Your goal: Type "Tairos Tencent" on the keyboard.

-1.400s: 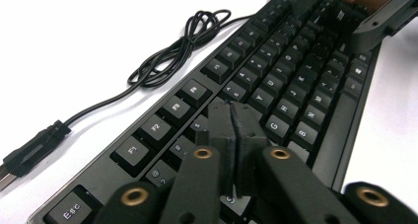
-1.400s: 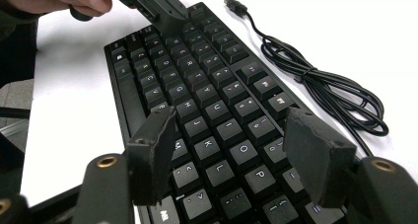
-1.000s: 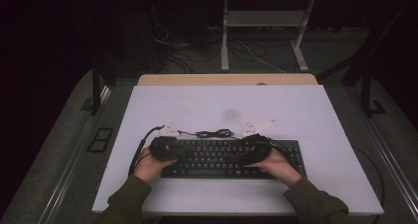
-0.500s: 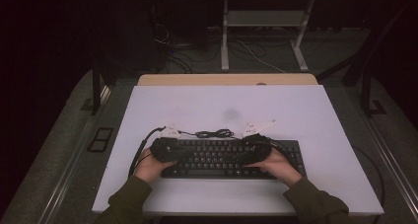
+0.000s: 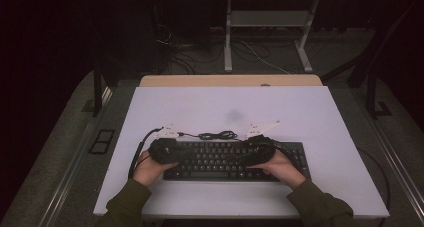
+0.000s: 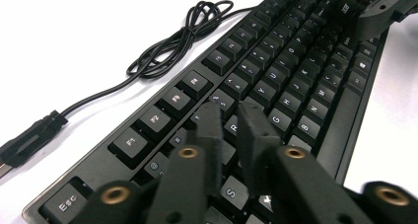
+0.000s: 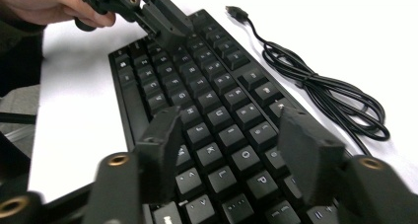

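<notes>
A black keyboard [image 5: 235,160] is seen lying flat near the front edge of a pale table [image 5: 320,117], its long side across the person's view. The left gripper [image 6: 230,121] is held low over the keyboard's left end, above the letter keys beside the function row; its jaws have just been opening, a narrow gap is seen between them, and nothing is gripped there. The right gripper [image 7: 236,145] is held over the right half of the letter keys; its jaws have just been closing, yet a wide gap remains and only the keys are seen beneath it, none clasped. Each gripper is carried by a hand, the left hand [image 5: 150,168] and the right hand [image 5: 280,164] resting at the keyboard's near corners.

Just behind the keyboard, a black cable [image 5: 216,135] is seen bunched in loose loops on the table, its plug [image 6: 29,137] lying free on the white surface to the left. Nothing is laid across the keys.

Farther off, a wooden edge [image 5: 230,80] is seen at the table's back. Beyond it, a dark room is seen with a pale frame [image 5: 267,32] and loose wires on the floor.
</notes>
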Action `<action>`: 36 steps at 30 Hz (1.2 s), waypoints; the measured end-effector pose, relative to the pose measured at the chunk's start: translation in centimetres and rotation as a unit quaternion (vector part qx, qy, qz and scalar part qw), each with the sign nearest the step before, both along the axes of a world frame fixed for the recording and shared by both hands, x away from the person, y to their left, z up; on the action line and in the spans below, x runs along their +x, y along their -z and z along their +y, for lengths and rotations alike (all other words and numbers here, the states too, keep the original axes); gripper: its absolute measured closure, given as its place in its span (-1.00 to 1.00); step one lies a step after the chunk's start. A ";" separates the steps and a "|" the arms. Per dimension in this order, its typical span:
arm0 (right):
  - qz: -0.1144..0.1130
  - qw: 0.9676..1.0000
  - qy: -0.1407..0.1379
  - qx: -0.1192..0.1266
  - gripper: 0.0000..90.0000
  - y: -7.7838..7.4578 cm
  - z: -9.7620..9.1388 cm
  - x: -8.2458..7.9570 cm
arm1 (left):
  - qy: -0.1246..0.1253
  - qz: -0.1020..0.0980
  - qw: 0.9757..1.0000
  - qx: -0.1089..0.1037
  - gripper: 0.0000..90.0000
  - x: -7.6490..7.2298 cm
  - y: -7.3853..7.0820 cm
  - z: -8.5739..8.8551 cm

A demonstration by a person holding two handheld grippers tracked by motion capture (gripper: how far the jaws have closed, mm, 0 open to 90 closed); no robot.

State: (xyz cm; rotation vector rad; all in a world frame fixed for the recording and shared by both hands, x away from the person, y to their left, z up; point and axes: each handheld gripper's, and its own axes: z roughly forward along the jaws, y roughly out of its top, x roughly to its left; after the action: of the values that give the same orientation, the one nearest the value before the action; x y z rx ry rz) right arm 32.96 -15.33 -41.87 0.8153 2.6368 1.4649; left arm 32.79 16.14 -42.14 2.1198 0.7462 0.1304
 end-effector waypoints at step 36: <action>0.021 0.997 -0.058 -0.038 0.98 1.5 4.7 -1.1 | -0.021 -0.019 1.000 -0.001 -0.38 -0.2 -0.1 -0.2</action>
State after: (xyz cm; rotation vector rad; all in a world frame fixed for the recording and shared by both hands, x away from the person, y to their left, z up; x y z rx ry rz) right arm 31.89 -10.65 -43.37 0.7061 2.7957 1.3769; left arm 32.55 15.91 -42.01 2.0959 0.7680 0.1912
